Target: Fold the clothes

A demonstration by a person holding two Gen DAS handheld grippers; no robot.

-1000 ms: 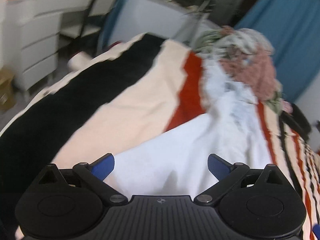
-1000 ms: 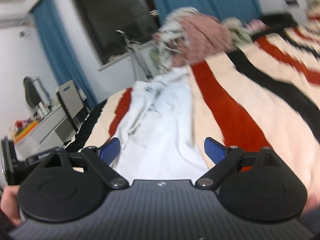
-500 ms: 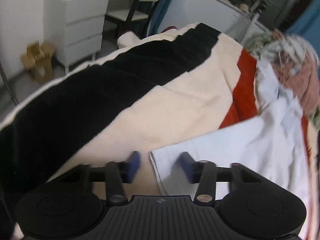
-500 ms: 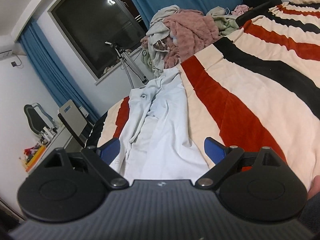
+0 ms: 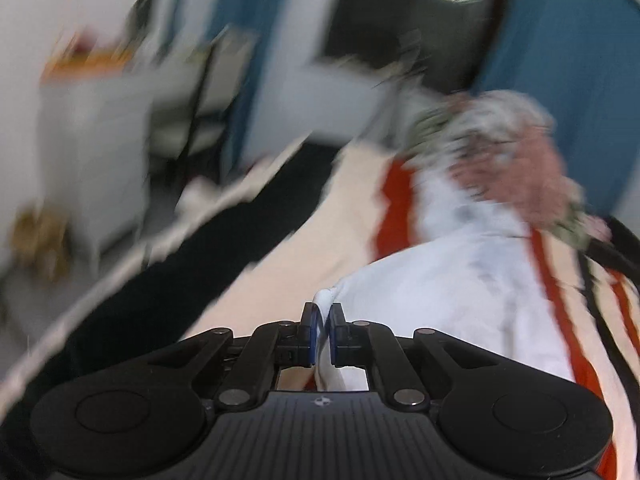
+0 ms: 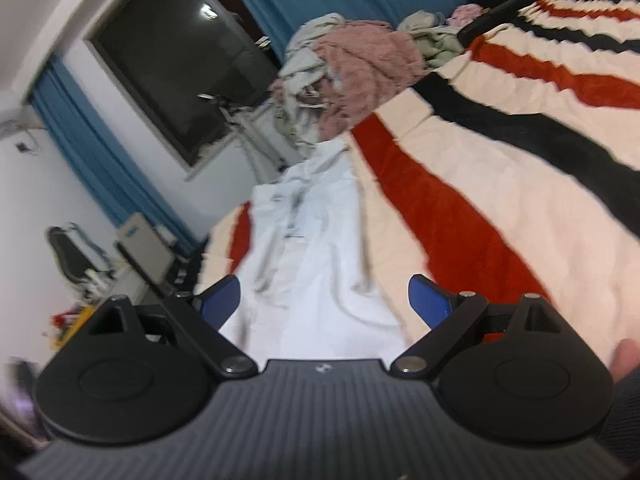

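Left gripper (image 5: 323, 334) fingers (image 5: 307, 336) pinched on white garment (image 5: 440, 300).

dark window (image 6: 172, 72) set in a white wall (image 6: 48, 184), ceiling light reflected in the glass (image 6: 207, 11) — blue curtains (image 6: 100, 156) on both sides. bed covered by a striped blanket (image 6: 500, 168), cream, red and black. white drawer unit (image 5: 92, 152) at left — blurred. chair (image 6: 68, 248) by the wall.
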